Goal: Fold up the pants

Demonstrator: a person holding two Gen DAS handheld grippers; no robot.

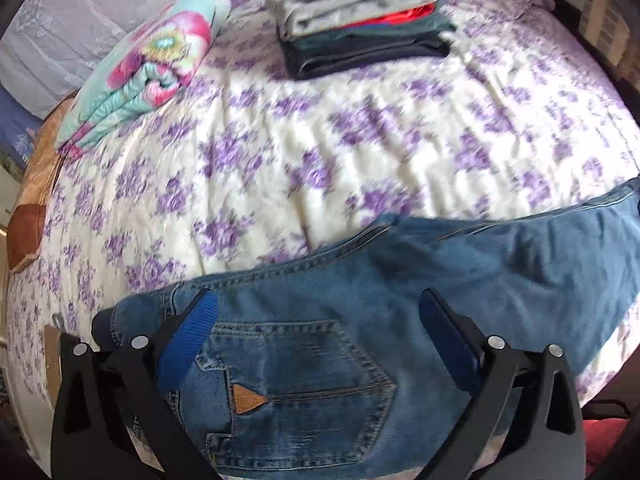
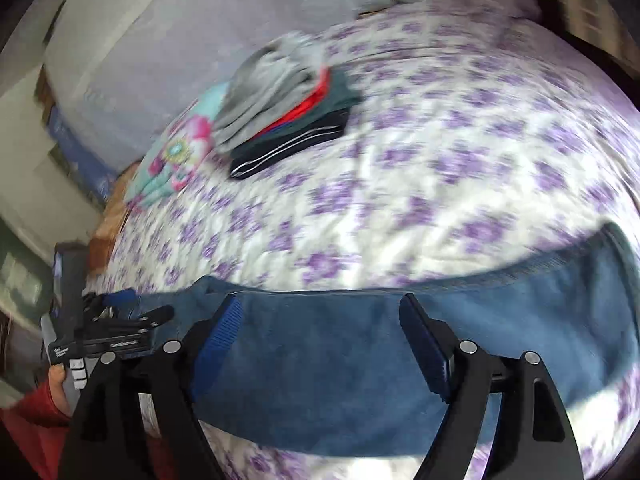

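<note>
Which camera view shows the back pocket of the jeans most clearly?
The left wrist view. There the back pocket of the jeans lies sharp, with its stitching and a brown triangular patch. The right wrist view shows only blurred plain denim; no pocket is visible there.

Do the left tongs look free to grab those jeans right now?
Probably yes. The left tongs stand open right over the jeans, above the back pocket, with nothing between them and the denim. The jeans lie flat on the floral bedspread.

Bright daylight, strong fisheye bending at edges, heavy motion blur, dark corners.
</note>
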